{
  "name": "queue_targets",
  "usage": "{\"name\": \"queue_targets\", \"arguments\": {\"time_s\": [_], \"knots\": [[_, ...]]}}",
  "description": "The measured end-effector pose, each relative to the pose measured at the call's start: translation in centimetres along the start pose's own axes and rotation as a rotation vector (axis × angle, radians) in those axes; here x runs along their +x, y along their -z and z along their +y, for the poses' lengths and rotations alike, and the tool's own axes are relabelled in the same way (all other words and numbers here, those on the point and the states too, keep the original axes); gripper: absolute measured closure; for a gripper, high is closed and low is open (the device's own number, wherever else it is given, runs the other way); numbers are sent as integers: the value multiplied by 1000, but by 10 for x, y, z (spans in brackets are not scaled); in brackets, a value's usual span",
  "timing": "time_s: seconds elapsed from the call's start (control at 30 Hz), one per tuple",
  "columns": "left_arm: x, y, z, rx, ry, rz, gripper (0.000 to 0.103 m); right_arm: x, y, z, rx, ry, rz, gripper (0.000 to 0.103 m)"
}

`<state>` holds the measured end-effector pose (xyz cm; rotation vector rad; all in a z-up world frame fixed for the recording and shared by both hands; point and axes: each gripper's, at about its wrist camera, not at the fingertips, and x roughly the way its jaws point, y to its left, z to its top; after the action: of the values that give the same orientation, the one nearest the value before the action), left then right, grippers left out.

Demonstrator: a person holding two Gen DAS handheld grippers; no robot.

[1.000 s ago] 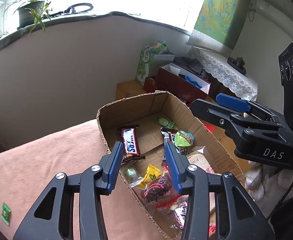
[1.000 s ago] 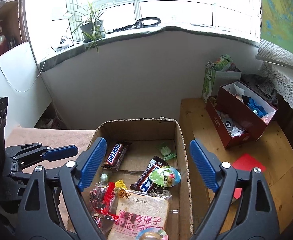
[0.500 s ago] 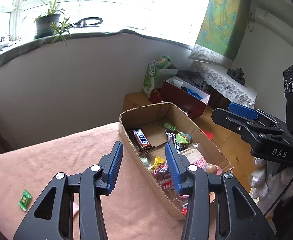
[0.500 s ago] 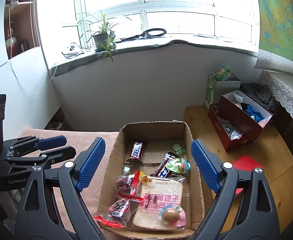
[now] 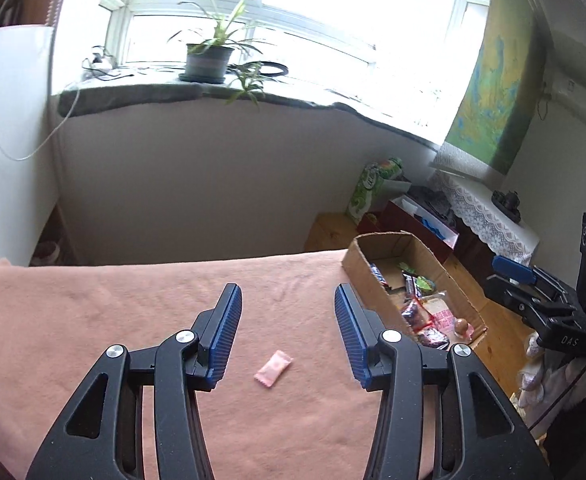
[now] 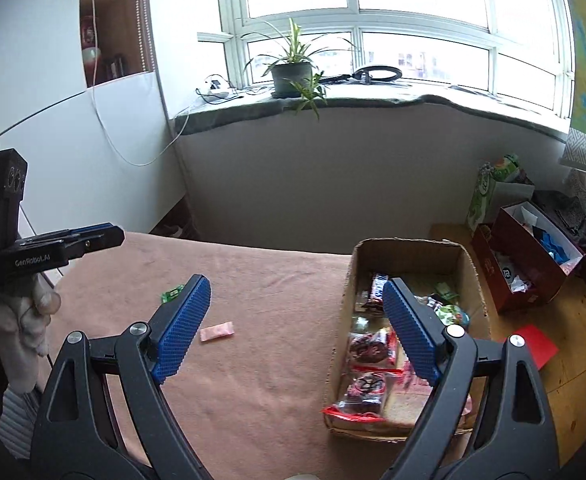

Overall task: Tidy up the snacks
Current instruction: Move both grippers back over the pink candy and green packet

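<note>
In the left wrist view the left gripper [image 5: 287, 320] fills the lower middle of the frame, its blue pads spread with nothing between them; its jaws have just been opening. Between and below the pads a pink candy [image 5: 273, 369] lies alone on the brown blanket [image 5: 113, 312]. At the right of the frame, at the blanket's edge, stands the cardboard box [image 5: 367, 284], which holds snack packets: a Snickers bar [image 5: 378, 274] near the far end, and dark red wrapped sweets [image 5: 413, 315] nearer the camera. The right gripper [image 5: 511, 276] juts in from the right edge, beside the box, held by a gloved hand [image 5: 549, 372]. In the right wrist view the right gripper [image 6: 297, 330] takes the lower half of the frame with its pads spread wide and empty. The right pad stands in front of the box [image 6: 409, 246], the left pad over the blanket [image 6: 273, 360]. The candy [image 6: 217, 331] lies just right of the left pad, and a small green packet [image 6: 172, 293] lies further up the blanket, partly behind that pad. The left gripper [image 6: 109, 234] shows at the left edge, seen side on, in a gloved hand [image 6: 17, 320]. A potted plant [image 6: 291, 72] stands on the sill in the upper middle of the frame, and a dark red box [image 6: 533, 256] stands on the wooden floor at the right.
</note>
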<state>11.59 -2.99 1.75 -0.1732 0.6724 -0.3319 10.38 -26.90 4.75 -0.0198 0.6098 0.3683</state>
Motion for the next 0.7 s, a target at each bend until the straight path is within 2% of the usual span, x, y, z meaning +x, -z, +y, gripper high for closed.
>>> {"name": "queue_targets", "arguments": {"time_s": [0.27,0.47,0.57,0.7], "knots": [[-55,2,72,-72,-121,-66,56,-2,-2,53,-57,-75,-1,13],[-92,-5,114,-48,-257,-97,56,12,3,73,-42,-121,32,13],[-93,-5,129,-51,-298,-94,56,29,10,75,3,-133,72,13],[-67,8,132,-40,-269,-44,56,59,24,69,111,-154,136,13]]}}
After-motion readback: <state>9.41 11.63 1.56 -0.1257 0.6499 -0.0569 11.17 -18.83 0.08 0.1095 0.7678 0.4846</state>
